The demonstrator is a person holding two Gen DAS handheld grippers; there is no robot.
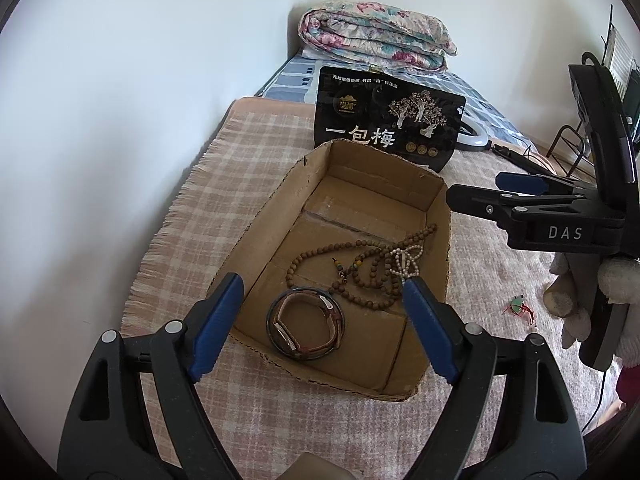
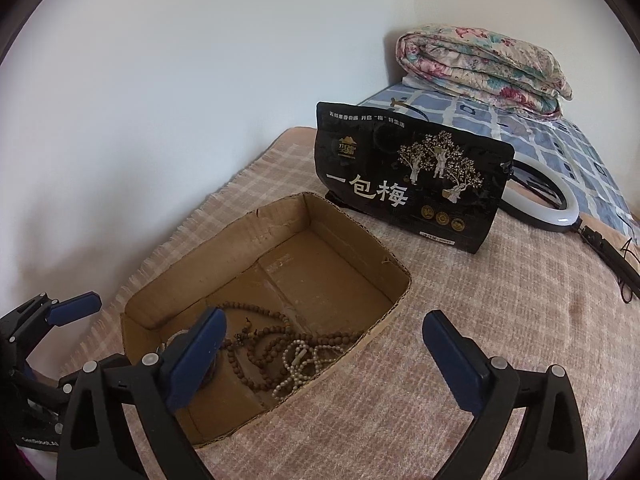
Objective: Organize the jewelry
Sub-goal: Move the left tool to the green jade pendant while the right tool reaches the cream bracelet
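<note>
Both grippers spread, empty. Charm lies on blanket right of box; right gripper nearer than left gripper.

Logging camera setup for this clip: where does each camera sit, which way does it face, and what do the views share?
Left wrist: on the left gripper, angled down into the cardboard box; its own open fingers show, and the right gripper at right.
Right wrist: on the right gripper, angled down over the box's right edge; its open fingers show, and the left gripper at far left.
Shared: box, brown bead strand, black pouch, folded quilt.
</note>
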